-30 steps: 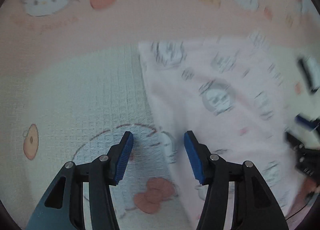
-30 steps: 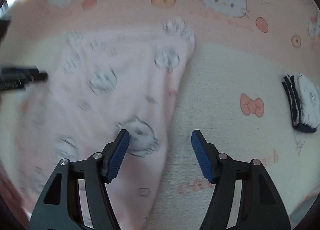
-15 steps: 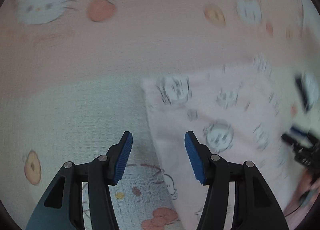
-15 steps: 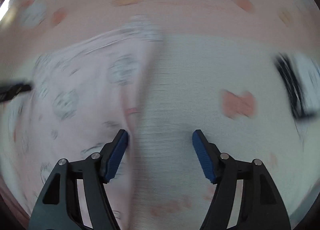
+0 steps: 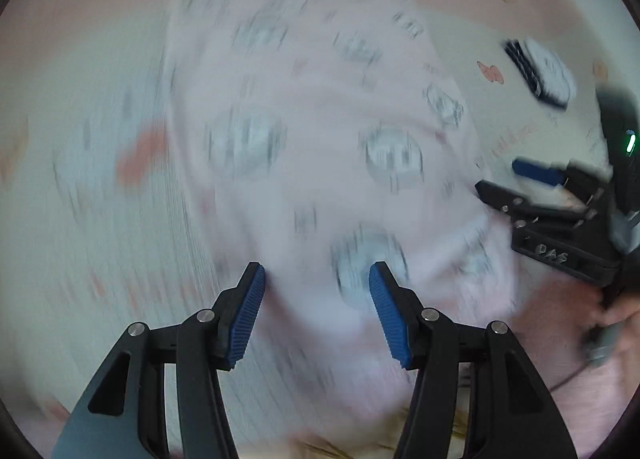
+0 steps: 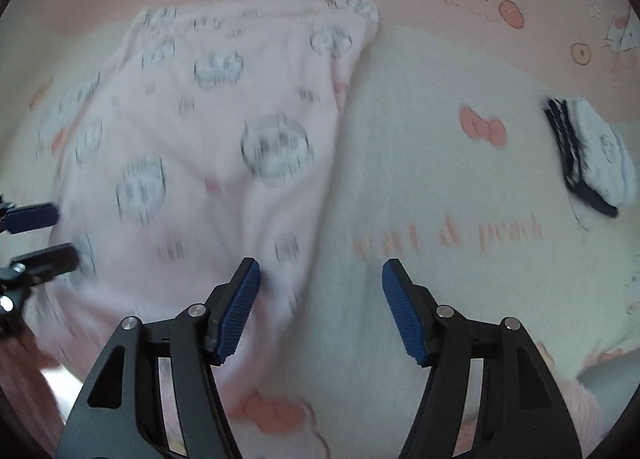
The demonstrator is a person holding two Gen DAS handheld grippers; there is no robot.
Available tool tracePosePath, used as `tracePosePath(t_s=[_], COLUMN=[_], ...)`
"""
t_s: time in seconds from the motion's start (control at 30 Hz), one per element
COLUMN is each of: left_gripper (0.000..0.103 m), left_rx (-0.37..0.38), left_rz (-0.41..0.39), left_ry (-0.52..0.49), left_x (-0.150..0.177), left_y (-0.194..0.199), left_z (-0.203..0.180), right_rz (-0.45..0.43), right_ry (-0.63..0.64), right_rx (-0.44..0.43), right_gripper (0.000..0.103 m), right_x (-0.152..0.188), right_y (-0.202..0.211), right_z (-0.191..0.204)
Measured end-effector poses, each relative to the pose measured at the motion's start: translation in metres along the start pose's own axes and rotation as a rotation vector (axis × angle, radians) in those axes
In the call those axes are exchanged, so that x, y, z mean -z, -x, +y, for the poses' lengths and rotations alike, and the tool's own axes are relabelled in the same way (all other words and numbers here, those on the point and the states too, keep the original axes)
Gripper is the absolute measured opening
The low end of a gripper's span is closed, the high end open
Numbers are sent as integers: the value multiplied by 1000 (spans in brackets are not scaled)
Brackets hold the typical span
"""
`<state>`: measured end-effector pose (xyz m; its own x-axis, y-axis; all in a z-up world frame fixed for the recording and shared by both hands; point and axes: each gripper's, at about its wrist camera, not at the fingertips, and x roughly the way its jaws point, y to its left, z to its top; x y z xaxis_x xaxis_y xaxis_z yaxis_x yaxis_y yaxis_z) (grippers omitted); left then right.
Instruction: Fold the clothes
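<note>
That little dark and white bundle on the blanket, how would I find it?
Look at the big cream blanket with pink bows. Right of the pink garment, near the blanket's edge, lies the small folded bundle. Only it has navy stripes beside white.

Left wrist: steeply downward, close over pink garment (image 5: 320, 147) | Right wrist: steeply downward, close beside it | Shared: garment, bedspread (image 6: 420, 187), folded sock (image 6: 596, 155) far right

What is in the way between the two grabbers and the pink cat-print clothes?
Nothing visible. The pale pink cat-print garment lies flat on the cartoon-cat blanket, with the open left gripper and open right gripper right above it. The small navy-and-white folded cloth sits apart.
</note>
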<state>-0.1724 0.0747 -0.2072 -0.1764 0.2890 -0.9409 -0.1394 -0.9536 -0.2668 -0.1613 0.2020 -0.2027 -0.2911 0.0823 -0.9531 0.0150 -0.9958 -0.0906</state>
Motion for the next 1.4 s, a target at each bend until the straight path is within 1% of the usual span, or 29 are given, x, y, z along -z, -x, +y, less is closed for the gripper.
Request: tracePosePath(t_s=[0.03, 0.1, 0.17, 0.2, 0.27, 0.33, 0.37, 0.4, 0.47, 0.5, 0.57, 0.6, 0.63, 0.67, 0.73, 0.77, 0.8, 0.83, 0.87, 0.93, 1.0, 1.03, 1.07, 1.1, 1.17, 1.23, 1.3, 1.33, 1.4], left_gripper=[57, 57, 57, 58, 58, 58, 58, 58, 58, 58, 58, 58, 58, 58, 58, 58, 58, 58, 59, 59, 59, 59, 59, 59, 59, 59, 59, 59, 59], left_rx=[-24, -106, -177, -206, -234, -241, -239, -237, -219, -189, -102, -79, -69, -61, -62, -87, -119, -144, -145, -143, -122, -64, 19, 88, 168, 207, 239, 240, 227], left_rz=[-20, -47, -24, -24, -52, -61, -68, -74, -94, -123, -205, -231, -249, -248, -185, -148, -111, -81, -69, -64, -86, -103, -123, -136, -137, -103, -62, -50, -33], left_ry=[0, -34, -62, -74, -76, -45, -25, -2, 49, 82, 114, 114, 108, 103, 113, 119, 124, 136, 162, 230, 283, 310, 337, 354, 357, 367, 379, 377, 364], left_x=[10, 26, 40, 46, 54, 58, 61, 65, 71, 72, 74, 75, 76, 76, 78, 78, 78, 81, 85, 93, 95, 95, 96, 96, 97, 100, 104, 104, 101], left_y=[5, 10, 7, 4, 8, 13, 15, 17, 28, 36, 58, 65, 69, 67, 52, 44, 37, 32, 33, 41, 48, 51, 54, 56, 54, 48, 42, 39, 33], left_z=[-2, -9, -14, -16, -19, -19, -17, -15, -6, -2, 2, 1, 0, -3, -3, 0, 6, 10, 16, 32, 46, 52, 57, 60, 58, 57, 56, 54, 50], right_rz=[0, 1, -4, -21, -68, -71, -67, -59, -43, -54, -157, -215, -253, -265, -199, -153, -102, -75, -86, -64, -51, -45, -51, -59, -74, -44, 13, 29, 16], right_ry=[-8, -23, -7, 25, 82, 88, 85, 84, 72, 55, 42, 47, 71, 94, 112, 119, 130, 137, 136, 152, 125, 89, 45, 4, -59, -94, -116, -125, -116], right_rx=[0, 5, 18, 43, 118, 143, 145, 145, 145, 134, 75, 48, 33, 16, -23, -26, 3, 27, 47, 112, 141, 115, 63, 12, -93, -207, -278, -289, -237], right_gripper=[65, 66, 66, 69, 75, 75, 75, 75, 73, 68, 66, 67, 68, 68, 68, 68, 67, 70, 75, 75, 74, 72, 69, 68, 69, 69, 69, 69, 71], right_x=[10, 27, 46, 56, 72, 86, 86, 75, 77, 69, 22, 4, -2, 0, 13, 23, 36, 46, 48, 53, 59, 60, 59, 57, 54, 50, 51, 51, 53], right_y=[1, 5, 6, 7, 8, 11, 10, 7, 17, 22, 38, 43, 46, 46, 40, 38, 40, 42, 44, 48, 49, 47, 46, 46, 49, 39, 24, 17, 15], right_z=[-5, -12, -17, -18, -21, -32, -32, -17, 12, 10, 19, 24, 30, 31, 49, 61, 76, 86, 83, 76, 62, 54, 48, 42, 33, 32, 38, 39, 46])
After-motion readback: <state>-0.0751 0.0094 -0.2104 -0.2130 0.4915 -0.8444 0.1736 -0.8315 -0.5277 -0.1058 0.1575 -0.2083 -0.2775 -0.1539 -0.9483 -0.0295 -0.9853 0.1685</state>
